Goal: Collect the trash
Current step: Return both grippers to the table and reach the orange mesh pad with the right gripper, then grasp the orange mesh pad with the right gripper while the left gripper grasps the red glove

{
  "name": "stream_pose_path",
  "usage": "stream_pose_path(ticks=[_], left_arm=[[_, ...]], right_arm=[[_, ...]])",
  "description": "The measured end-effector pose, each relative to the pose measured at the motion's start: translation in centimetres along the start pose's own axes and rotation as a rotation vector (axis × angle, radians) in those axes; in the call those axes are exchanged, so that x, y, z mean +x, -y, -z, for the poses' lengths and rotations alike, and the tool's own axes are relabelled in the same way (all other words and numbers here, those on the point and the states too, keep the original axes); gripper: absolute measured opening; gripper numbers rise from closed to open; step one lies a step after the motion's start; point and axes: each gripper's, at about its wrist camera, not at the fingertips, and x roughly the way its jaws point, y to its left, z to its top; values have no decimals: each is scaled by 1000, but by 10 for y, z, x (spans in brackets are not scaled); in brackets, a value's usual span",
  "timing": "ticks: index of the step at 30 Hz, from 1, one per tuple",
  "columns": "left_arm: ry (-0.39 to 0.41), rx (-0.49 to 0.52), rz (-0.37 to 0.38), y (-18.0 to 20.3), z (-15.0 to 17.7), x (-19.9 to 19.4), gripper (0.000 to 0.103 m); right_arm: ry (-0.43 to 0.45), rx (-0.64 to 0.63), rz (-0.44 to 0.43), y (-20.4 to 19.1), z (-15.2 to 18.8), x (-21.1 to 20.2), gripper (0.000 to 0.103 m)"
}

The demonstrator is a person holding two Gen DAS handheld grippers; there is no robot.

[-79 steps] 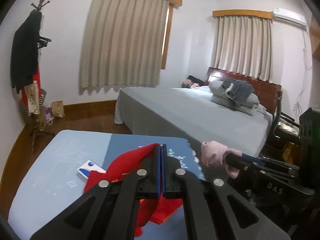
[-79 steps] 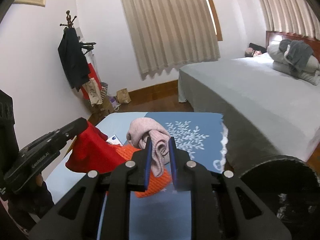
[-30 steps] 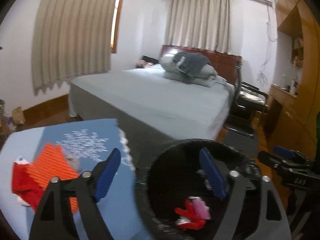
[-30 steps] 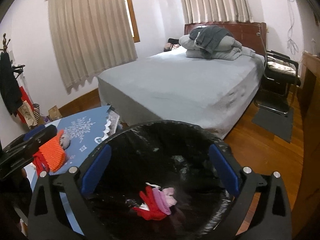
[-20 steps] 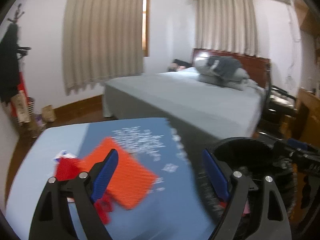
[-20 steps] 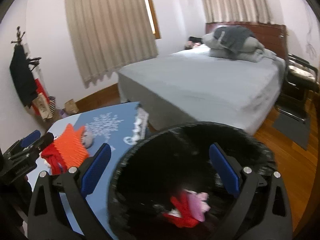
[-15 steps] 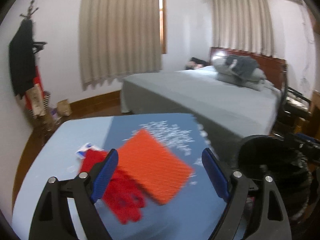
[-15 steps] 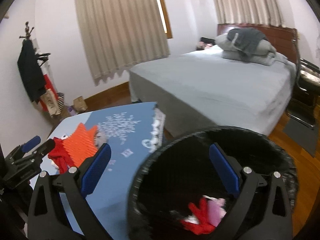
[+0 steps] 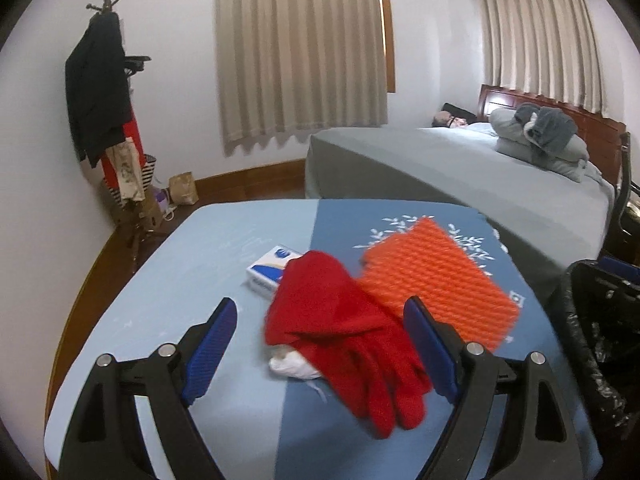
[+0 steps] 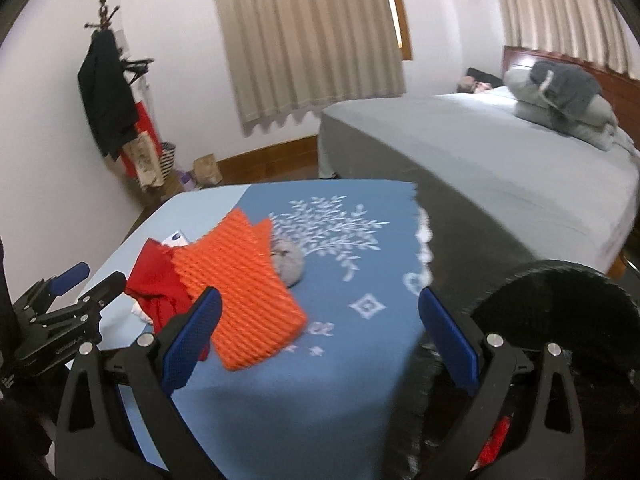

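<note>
On the blue-clothed table (image 9: 224,256) lie a red glove (image 9: 340,332), an orange knitted cloth (image 9: 436,280), a crumpled white tissue (image 9: 292,364) and a small white-and-blue box (image 9: 272,270). My left gripper (image 9: 320,308) hovers open just above the glove, its jaws either side of it. My right gripper (image 10: 320,300) is open over the table, beside the orange cloth (image 10: 244,284) and a grey wad (image 10: 288,264). The black-lined bin (image 10: 560,320) stands at the right, with something red (image 10: 496,440) inside. The left gripper (image 10: 98,276) shows at the left of the right wrist view.
A grey bed (image 9: 460,168) with pillows stands behind the table. A coat stand (image 9: 104,100) with hanging clothes and a paper bag (image 9: 184,188) are at the far left wall. The bin (image 9: 600,340) crowds the table's right edge.
Both grippers, earlier shut on a red glove and a pink one, now stand open. They swung left from over the bin to the table. The bin slid to the right edge of both views.
</note>
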Motion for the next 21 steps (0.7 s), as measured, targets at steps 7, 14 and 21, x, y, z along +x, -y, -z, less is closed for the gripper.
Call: stream_pose_path(ticks=[7, 14, 21], left_arm=[[-11, -4, -17, -12, 7, 7, 84], [-25, -16, -20, -19, 10, 16, 84], [-39, -22, -9, -19, 12, 23, 84]], right_arm=[[-52, -38, -24, -18, 3, 42, 95], [-166, -43, -19, -13, 17, 87, 80], [-214, -72, -113, -23, 16, 93, 35]])
